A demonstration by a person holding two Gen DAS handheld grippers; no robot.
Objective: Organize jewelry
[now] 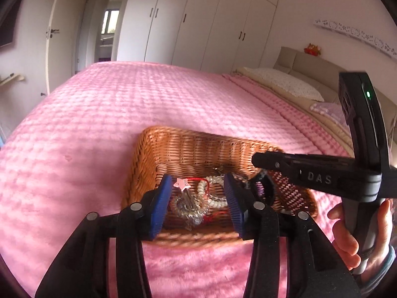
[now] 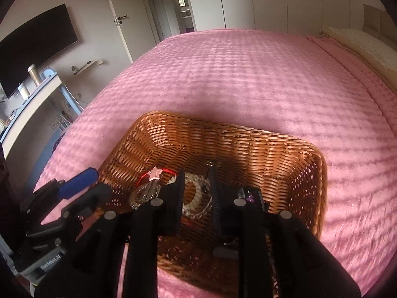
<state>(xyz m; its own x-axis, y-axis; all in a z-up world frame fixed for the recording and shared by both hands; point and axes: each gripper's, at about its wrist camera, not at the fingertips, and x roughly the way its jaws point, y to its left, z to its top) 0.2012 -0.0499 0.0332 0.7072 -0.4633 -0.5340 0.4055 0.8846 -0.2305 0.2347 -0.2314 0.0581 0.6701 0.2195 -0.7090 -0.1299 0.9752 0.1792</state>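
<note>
A wicker basket [image 1: 188, 134] [image 2: 223, 126] sits on the pink bedspread [image 1: 124, 114]. In it lies a tangle of jewelry: a pink star charm [image 1: 182, 183] [image 2: 155, 173] on a red cord, a white pearl bracelet [image 1: 217, 203] [image 2: 198, 196], a silvery chain pile [image 1: 188, 207] [image 2: 142, 195] and a purple piece [image 2: 250, 197]. My left gripper [image 1: 197, 177], with blue pads, stands open over the star and chains, gripping nothing. My right gripper [image 2: 196, 172] is open above the pearl bracelet, its fingers inside the basket's right half.
A hand [image 1: 347, 236] holds the right gripper's handle at the right edge. Pillows [image 1: 285, 82] and a headboard lie at the far right. A desk [image 2: 29, 99] with bottles and a wall screen stand left of the bed. White wardrobes line the far wall.
</note>
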